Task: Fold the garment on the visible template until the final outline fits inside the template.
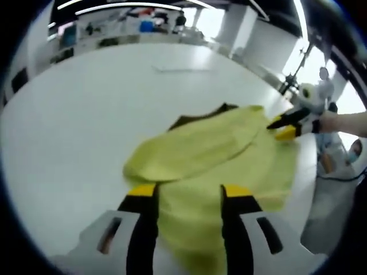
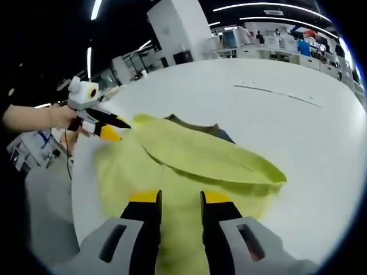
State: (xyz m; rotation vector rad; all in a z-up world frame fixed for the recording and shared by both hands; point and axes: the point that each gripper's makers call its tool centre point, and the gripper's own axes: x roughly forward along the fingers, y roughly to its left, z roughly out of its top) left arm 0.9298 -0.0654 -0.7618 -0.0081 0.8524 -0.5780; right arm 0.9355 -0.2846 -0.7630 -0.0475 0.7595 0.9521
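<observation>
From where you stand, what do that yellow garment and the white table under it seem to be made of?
The yellow garment looks like soft, thin matte fabric: it drapes, creases and folds over itself. Which fibre, I cannot tell. The white table looks like a hard, smooth board, perhaps laminate; its even surface carries a faint sheen.

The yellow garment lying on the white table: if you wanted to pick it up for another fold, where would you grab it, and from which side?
Probably at a free corner or edge of the yellow garment: cloth is thin and limp, so jaws need an edge to close over. The rounded folded end on the white table looks handy; come in low from the bare table side. The left gripper and right gripper already straddle the near edge.
</observation>
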